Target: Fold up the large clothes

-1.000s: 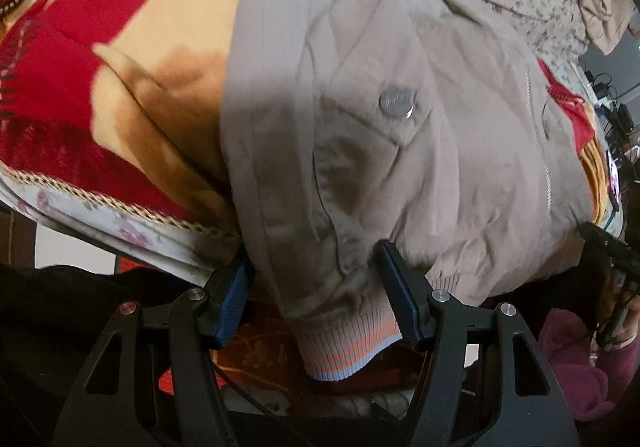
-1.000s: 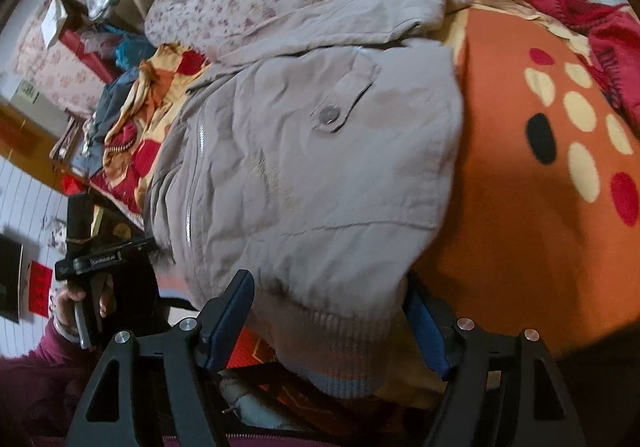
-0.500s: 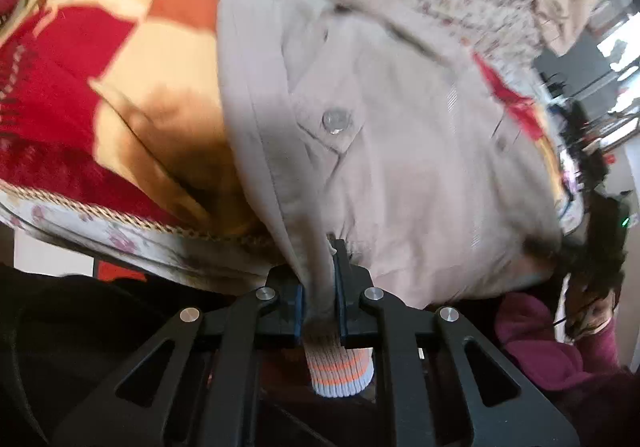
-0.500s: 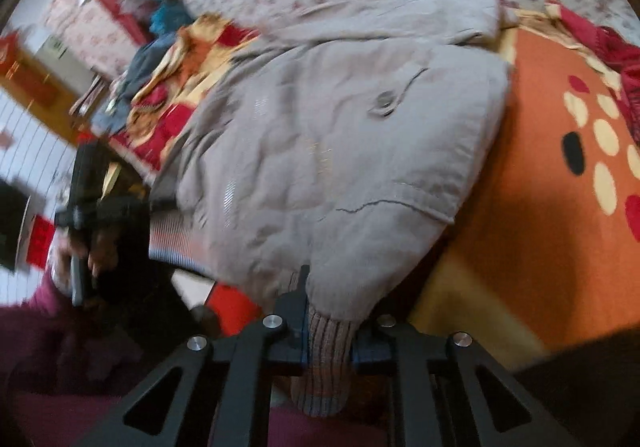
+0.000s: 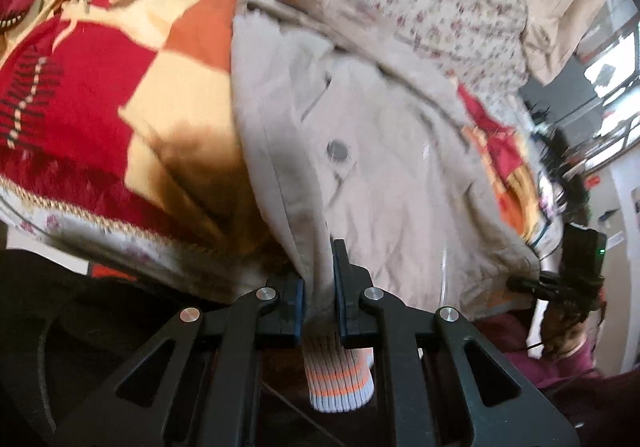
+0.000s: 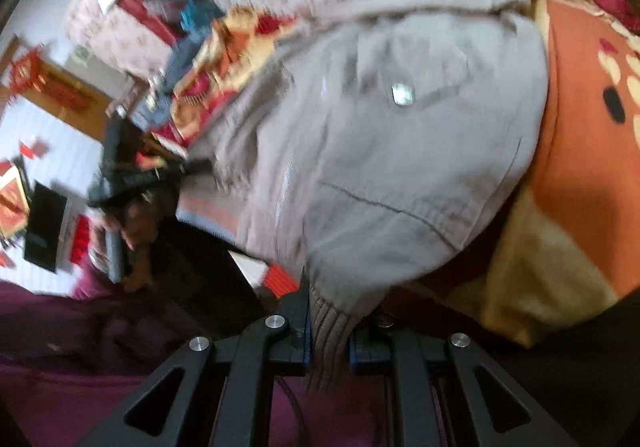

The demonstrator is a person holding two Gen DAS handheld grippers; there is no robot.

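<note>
black left gripper (image 5: 320, 287) and right gripper (image 6: 329, 321): blue pads, silver screws, maroon sleeve (image 6: 88, 347).

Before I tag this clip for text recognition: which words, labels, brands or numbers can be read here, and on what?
None can be read.
Snap button on the beige jacket: any embossing is blurred.
Red wall decorations: too blurred to read.
Striped knit hem in the left gripper: no lettering shows.
Ribbed hem in the right gripper: no lettering shows.

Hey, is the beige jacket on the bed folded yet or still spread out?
Spread out. The jacket lies flat, chest button showing, with the left gripper and right gripper each clamped on its ribbed hem.
</note>
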